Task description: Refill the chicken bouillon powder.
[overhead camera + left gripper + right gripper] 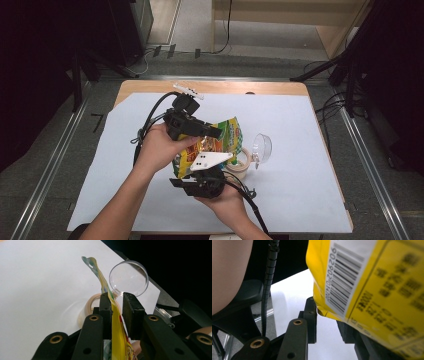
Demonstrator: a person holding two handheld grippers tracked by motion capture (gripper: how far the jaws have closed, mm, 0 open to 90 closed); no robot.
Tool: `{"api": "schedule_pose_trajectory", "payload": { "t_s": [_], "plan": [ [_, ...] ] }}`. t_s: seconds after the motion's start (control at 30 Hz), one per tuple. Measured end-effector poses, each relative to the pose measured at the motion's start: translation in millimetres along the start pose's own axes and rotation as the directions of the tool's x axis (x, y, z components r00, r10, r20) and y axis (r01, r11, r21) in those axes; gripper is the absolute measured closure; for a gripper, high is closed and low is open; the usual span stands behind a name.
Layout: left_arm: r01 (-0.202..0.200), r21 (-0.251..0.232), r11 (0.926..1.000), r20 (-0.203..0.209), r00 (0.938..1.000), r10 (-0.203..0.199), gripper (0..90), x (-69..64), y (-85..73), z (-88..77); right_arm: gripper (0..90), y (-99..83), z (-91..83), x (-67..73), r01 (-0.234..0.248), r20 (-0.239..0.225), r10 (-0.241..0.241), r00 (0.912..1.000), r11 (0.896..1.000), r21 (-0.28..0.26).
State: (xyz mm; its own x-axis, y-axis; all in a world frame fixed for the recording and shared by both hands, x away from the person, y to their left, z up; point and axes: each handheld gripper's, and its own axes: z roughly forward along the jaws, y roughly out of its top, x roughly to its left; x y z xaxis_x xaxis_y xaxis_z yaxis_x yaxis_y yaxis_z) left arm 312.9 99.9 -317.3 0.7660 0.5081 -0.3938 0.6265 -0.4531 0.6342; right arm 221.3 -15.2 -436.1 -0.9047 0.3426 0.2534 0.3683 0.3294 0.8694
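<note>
The yellow snack bag (220,145) is held off the white table sheet (300,190), between both grippers. The left gripper (117,301) has the bag's edge between its jaws, though a gap shows beside one pad; whether it pinches cannot be told. The right gripper (328,315) takes the barcode corner, grip likewise unclear. Judged: bag lifted, further handling outstanding. Directly beneath lie a tape roll (240,162) and a clear plastic cup (261,148), obstructing any set-down.
</note>
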Motion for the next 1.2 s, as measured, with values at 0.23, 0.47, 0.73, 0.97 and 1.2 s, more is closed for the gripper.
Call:
{"api": "schedule_pose_trajectory", "payload": {
  "t_s": [0.23, 0.47, 0.73, 0.97, 1.2],
  "plan": [
    [0.007, -0.007, 1.0, 0.009, 0.9999, -0.007, 78.0, 0.6, 0.0, -1.1, 73.0, 1.2, -1.3, 2.1, 0.006, 0.0, -0.006, 1.0, 1.0, -0.006],
    [0.004, -0.004, 1.0, 0.004, 1.0, -0.004, 78.0, -0.2, 0.5, -1.2, 73.1, 1.3, -2.2, 2.3, 0.007, 0.002, -0.007, 1.0, 1.0, -0.006],
    [0.002, -0.006, 1.0, 0.003, 1.0, -0.002, 78.0, 0.2, 0.1, -1.7, 73.1, 1.5, -1.5, 1.9, 0.009, 0.003, -0.009, 1.0, 1.0, -0.003],
    [0.007, -0.008, 0.9999, 0.004, 1.0, -0.007, 78.0, 0.5, -0.2, 0.1, 73.2, -0.7, -0.4, 0.0, 0.011, 0.007, -0.011, 0.9999, 1.0, 0.003],
    [0.006, -0.01, 0.9999, 0.003, 1.0, -0.006, 78.1, 0.3, 0.0, -1.3, 73.3, 0.4, -0.8, 0.7, 0.012, 0.005, -0.012, 0.9999, 1.0, -0.003]
  ]
}}
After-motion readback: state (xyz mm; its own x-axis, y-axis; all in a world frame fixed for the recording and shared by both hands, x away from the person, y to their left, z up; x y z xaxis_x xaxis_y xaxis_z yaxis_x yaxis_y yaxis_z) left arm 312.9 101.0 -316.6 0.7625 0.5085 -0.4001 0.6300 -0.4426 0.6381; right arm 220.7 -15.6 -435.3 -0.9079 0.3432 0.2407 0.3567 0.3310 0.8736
